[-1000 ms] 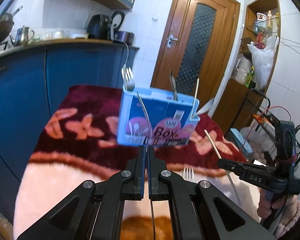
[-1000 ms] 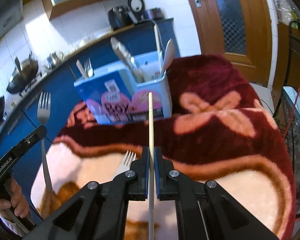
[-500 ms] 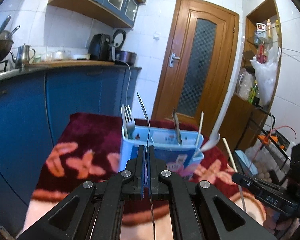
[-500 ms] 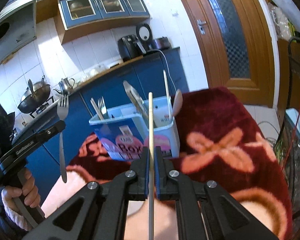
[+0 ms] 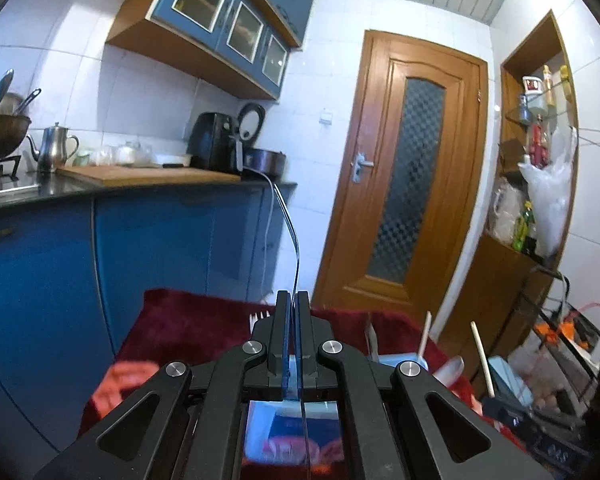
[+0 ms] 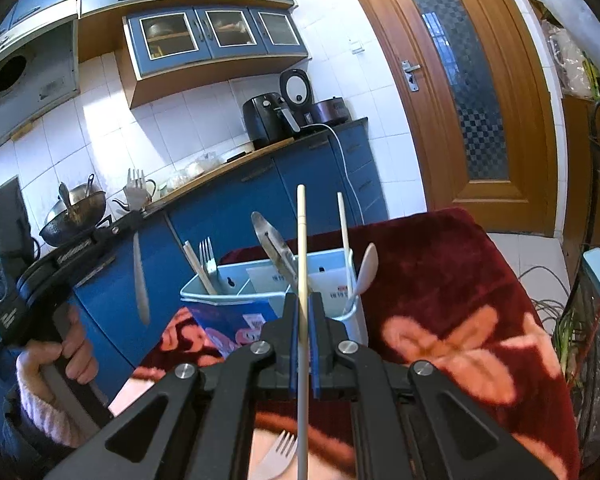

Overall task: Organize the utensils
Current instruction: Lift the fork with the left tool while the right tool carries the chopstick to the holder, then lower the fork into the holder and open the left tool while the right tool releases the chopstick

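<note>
My left gripper [image 5: 293,300] is shut on a metal fork [image 5: 290,232], seen edge-on and curving up out of the jaws. From the right wrist view the same gripper [image 6: 134,216] holds that fork [image 6: 140,284] upright, left of the box. My right gripper [image 6: 302,300] is shut on a pale chopstick [image 6: 301,240] that stands upright in front of the light blue utensil box [image 6: 240,304]. The box holds a fork [image 6: 207,256], metal tongs [image 6: 274,248], a chopstick [image 6: 343,232] and a white spoon [image 6: 368,268]. In the left wrist view the box [image 5: 296,428] shows only below the fingers.
A second fork [image 6: 278,456] lies on the red and pink flowered blanket [image 6: 440,280] near the right gripper. A person's hand [image 6: 72,352] grips the left tool's handle. Blue cabinets [image 5: 160,248] with a worktop stand behind, a wooden door [image 5: 412,184] at the right.
Both grippers have risen and tipped upward, so the box has sunk low in both views. The fork and the chopstick stay gripped. The left gripper now hangs higher beside the box.
</note>
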Demonstrator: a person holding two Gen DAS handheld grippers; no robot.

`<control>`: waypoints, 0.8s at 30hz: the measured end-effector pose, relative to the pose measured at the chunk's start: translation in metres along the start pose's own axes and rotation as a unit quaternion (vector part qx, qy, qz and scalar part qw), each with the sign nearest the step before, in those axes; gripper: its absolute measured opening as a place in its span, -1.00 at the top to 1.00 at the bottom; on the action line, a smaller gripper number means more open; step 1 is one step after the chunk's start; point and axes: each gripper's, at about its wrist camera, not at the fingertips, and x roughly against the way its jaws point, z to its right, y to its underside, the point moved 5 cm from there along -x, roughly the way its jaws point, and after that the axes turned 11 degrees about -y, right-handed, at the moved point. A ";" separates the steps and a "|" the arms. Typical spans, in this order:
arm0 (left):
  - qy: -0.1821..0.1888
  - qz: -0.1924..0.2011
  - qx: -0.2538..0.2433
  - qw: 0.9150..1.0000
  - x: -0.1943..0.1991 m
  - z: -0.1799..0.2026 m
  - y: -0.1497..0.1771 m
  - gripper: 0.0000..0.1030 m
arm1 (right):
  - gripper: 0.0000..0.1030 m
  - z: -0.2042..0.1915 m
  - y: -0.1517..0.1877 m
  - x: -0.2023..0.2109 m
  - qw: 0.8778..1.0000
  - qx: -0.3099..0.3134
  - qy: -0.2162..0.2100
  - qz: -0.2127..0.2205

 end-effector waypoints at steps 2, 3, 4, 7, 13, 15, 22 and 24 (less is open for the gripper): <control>-0.007 0.009 0.006 1.000 -0.008 0.002 -0.004 0.97 | 0.88 0.000 -0.003 -0.004 1.000 0.004 -0.001 0.003; -0.010 0.015 0.012 1.000 -0.015 0.002 -0.006 0.97 | 0.88 0.000 -0.005 -0.007 1.000 0.005 -0.002 0.004; -0.012 0.019 0.014 1.000 -0.019 0.003 -0.007 0.97 | 0.88 0.000 -0.006 -0.009 1.000 0.006 -0.002 0.004; -0.022 0.038 0.020 0.999 -0.035 0.006 -0.008 0.97 | 0.88 0.002 -0.012 -0.018 1.000 0.009 -0.006 0.008; -0.047 0.063 0.016 0.997 -0.056 0.008 0.001 0.97 | 0.88 0.010 -0.028 -0.038 1.000 0.002 -0.013 0.018; -0.049 0.059 0.014 0.997 -0.060 0.008 0.007 0.97 | 0.88 0.012 -0.036 -0.043 0.999 0.001 -0.019 0.029; -0.048 0.044 0.008 0.998 -0.070 0.009 0.021 0.97 | 0.88 0.013 -0.060 -0.069 0.996 0.039 -0.008 0.084; -0.047 0.045 0.006 0.998 -0.070 0.009 0.023 0.97 | 0.88 0.014 -0.064 -0.079 0.994 0.044 -0.004 0.099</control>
